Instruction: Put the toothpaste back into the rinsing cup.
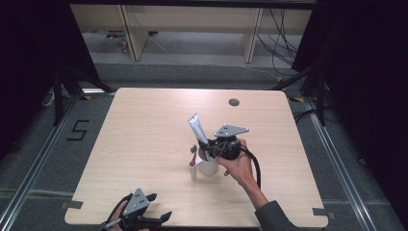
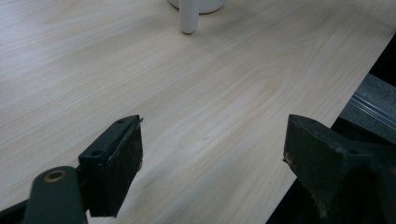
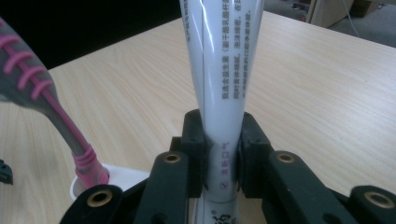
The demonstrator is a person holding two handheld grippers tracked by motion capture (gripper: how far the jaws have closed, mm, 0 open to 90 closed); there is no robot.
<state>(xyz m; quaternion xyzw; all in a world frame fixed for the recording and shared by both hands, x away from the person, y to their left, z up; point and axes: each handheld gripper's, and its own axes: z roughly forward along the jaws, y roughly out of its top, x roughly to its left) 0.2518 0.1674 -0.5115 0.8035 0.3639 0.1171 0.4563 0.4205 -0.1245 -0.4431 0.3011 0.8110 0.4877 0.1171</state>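
A white toothpaste tube [image 1: 196, 126] [image 3: 224, 70] stands tilted, its flat end up and to the left, and my right gripper [image 1: 204, 143] [image 3: 223, 135] is shut on its lower part. Just below them sits a white cup [image 1: 209, 166] [image 3: 123, 175], with the tube's lower end hidden behind the jaws. A grey and pink toothbrush [image 1: 193, 156] [image 3: 46, 102] leans in the cup towards the left. My left gripper [image 1: 159, 207] [image 2: 212, 135] rests at the table's near left edge, open, with bare wood between its jaws.
A short white upright piece [image 1: 193, 172] [image 2: 189, 16] stands against the cup's near left side; whether it is the cup's handle I cannot tell. The wooden table [image 1: 144, 144] has a cable hole [image 1: 234, 102] at the back. The floor drops away past the near edge [image 2: 369, 93].
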